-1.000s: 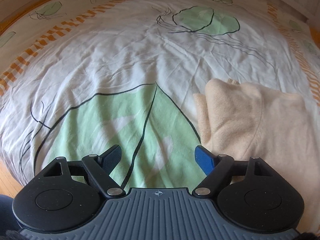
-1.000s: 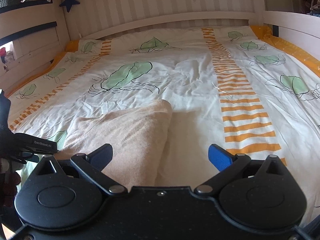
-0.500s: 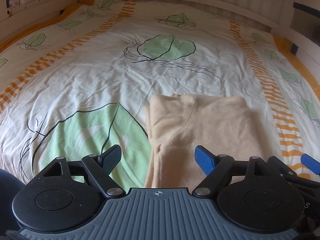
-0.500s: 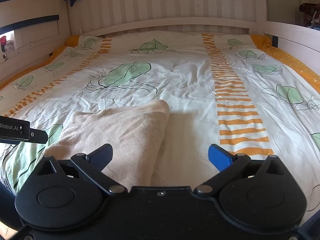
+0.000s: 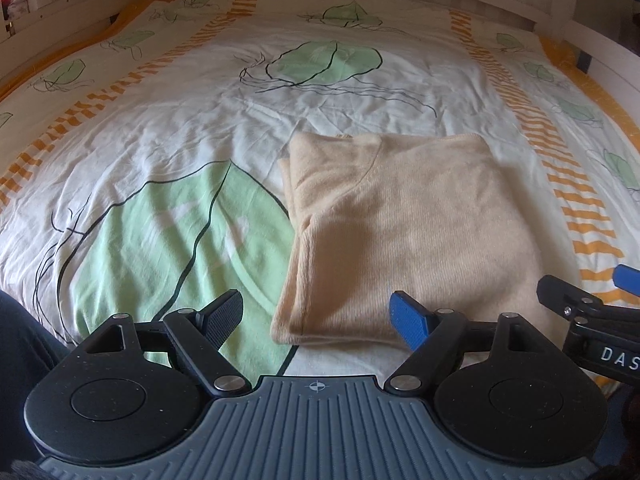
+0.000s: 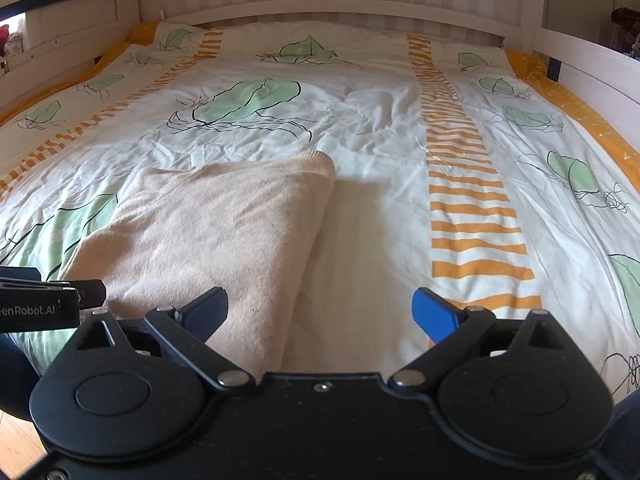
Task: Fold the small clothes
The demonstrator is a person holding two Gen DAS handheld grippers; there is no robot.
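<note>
A cream knitted garment (image 5: 404,232) lies folded into a rectangle near the front edge of the bed, also seen as the cream garment (image 6: 216,236) in the right wrist view. My left gripper (image 5: 318,318) hovers open over the garment's near left corner with nothing between its fingers. My right gripper (image 6: 320,312) stands open above the garment's right edge and the bare cover, holding nothing. Part of the right gripper (image 5: 592,308) shows at the right edge of the left wrist view, and the left gripper's body (image 6: 44,304) shows at the left of the right wrist view.
The bed cover (image 5: 192,128) is white with green leaf prints and orange striped bands. A white wooden bed frame (image 6: 320,6) runs along the back and both sides. A dark trouser leg (image 5: 20,344) shows at the lower left, wooden floor (image 6: 16,444) below.
The left gripper has swung right and tipped up, so the whole folded garment and the headboard come into its view. The right gripper has hardly moved. Both stay open.
</note>
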